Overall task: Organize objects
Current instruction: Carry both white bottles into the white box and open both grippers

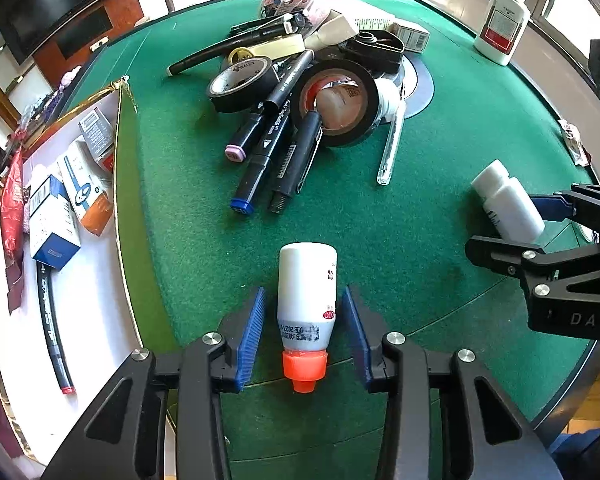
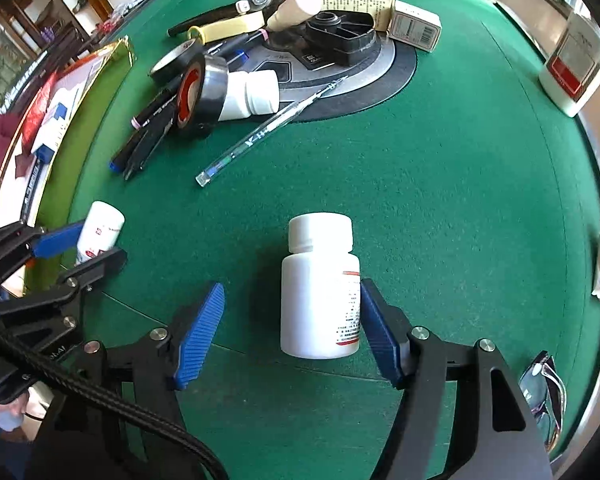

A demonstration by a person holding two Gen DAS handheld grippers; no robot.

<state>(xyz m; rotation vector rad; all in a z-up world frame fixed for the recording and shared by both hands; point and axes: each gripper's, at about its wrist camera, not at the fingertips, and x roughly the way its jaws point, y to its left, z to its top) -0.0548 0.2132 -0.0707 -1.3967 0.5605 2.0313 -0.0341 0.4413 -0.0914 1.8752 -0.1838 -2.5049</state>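
Note:
A small white bottle with an orange cap [image 1: 307,300] lies on the green felt between the blue pads of my left gripper [image 1: 305,334], which is open around it with gaps on both sides. It also shows in the right wrist view [image 2: 100,232]. A white pill bottle with a white cap [image 2: 320,292] lies between the pads of my right gripper [image 2: 290,334], which is open; the right pad touches the bottle, the left pad stands apart. That bottle also shows in the left wrist view [image 1: 508,204].
A pile of markers, black tape rolls [image 1: 336,100], a clear pen [image 1: 392,140] and boxes lies at the table's middle. A white gold-rimmed tray [image 1: 100,280] at the left holds boxes and a pen. A large white bottle [image 1: 502,22] stands far right. Glasses [image 2: 544,396] lie at the right edge.

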